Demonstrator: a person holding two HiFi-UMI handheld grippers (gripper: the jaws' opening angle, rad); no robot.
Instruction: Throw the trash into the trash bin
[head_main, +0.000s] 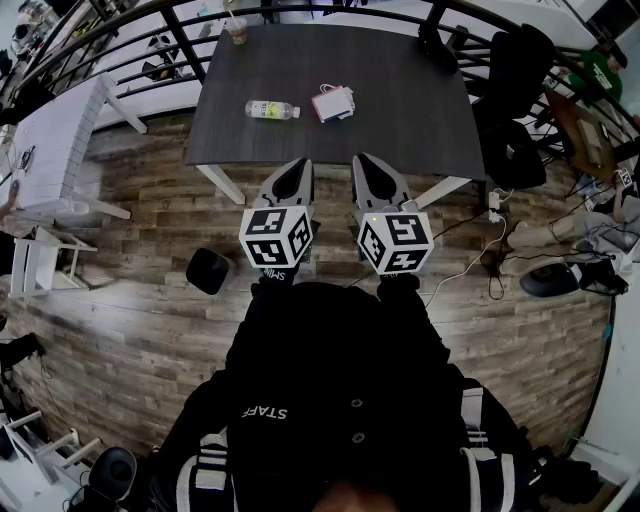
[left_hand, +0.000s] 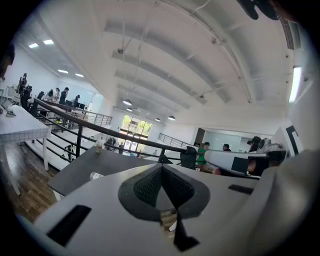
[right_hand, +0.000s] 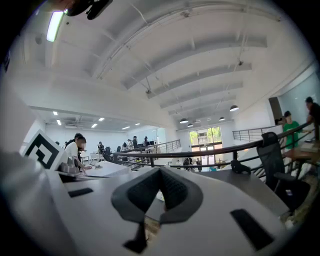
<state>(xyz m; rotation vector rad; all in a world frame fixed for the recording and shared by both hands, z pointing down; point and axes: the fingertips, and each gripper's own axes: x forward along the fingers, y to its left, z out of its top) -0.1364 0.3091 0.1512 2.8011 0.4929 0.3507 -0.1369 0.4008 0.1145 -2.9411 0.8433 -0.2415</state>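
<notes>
A clear plastic bottle (head_main: 272, 109) lies on its side on the dark table (head_main: 420, 120), with a red and white packet (head_main: 334, 102) to its right. A cup (head_main: 236, 28) stands at the table's far edge. My left gripper (head_main: 297, 166) and right gripper (head_main: 366, 163) are held side by side in front of the table's near edge, short of both items. Both are shut with nothing between their jaws. The left gripper view shows its closed tips (left_hand: 161, 168) and the bottle (left_hand: 96, 175) low on the left. In the right gripper view that gripper (right_hand: 160, 170) also has its tips together.
A black round bin (head_main: 208, 270) stands on the wooden floor to my left. A white table (head_main: 60, 140) is at the far left. Office chairs (head_main: 520, 70) and a railing (head_main: 120, 40) border the dark table. Cables (head_main: 480, 262) trail on the floor at the right.
</notes>
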